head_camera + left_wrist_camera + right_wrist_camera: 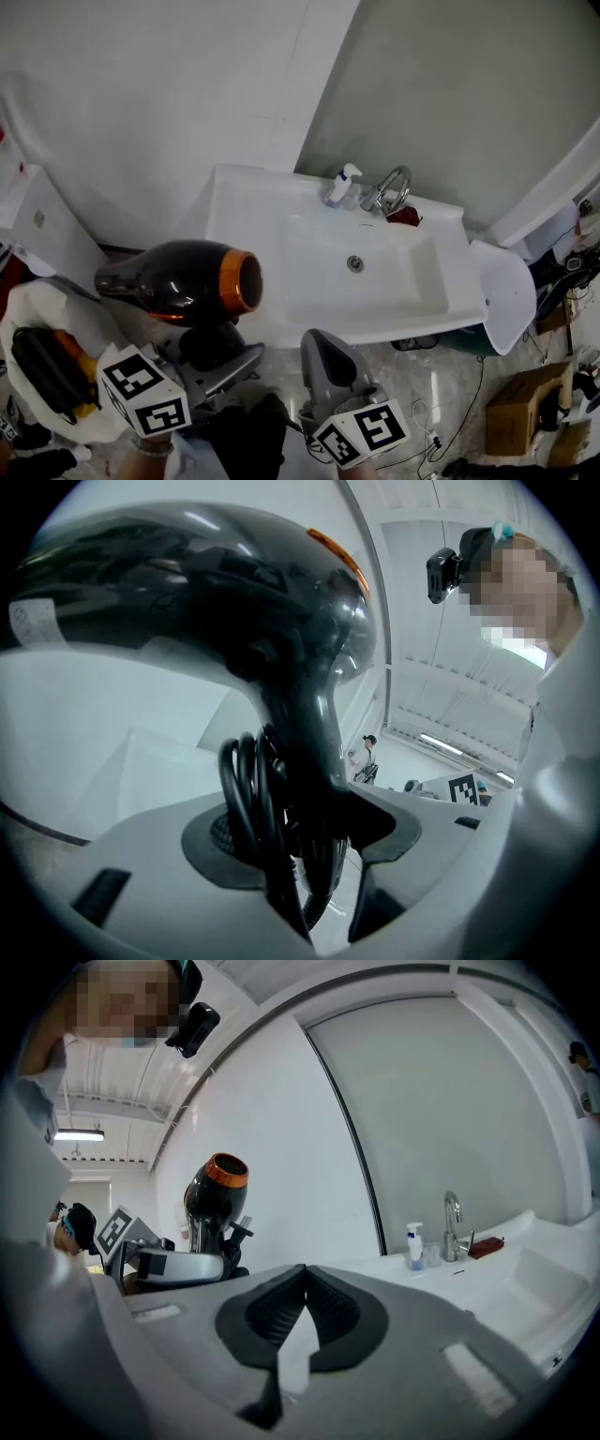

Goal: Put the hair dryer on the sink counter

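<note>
A black hair dryer (183,281) with an orange ring round its nozzle hangs in the air, left of and below the white sink counter (246,202). My left gripper (214,354) is shut on its handle. In the left gripper view the handle (302,733) and its coiled black cord (246,799) fill the space between the jaws of the left gripper (300,841). My right gripper (328,361) is shut and holds nothing, just right of the left one. Its jaws meet tip to tip in the right gripper view (305,1274), where the dryer (214,1190) stands off to the left.
On the counter's back edge are a soap pump bottle (342,185), a chrome faucet (394,192) and a small red thing (405,216), behind the basin drain (355,263). A white bag (47,361) with dark items lies left. A cardboard box (525,408) and cables lie right.
</note>
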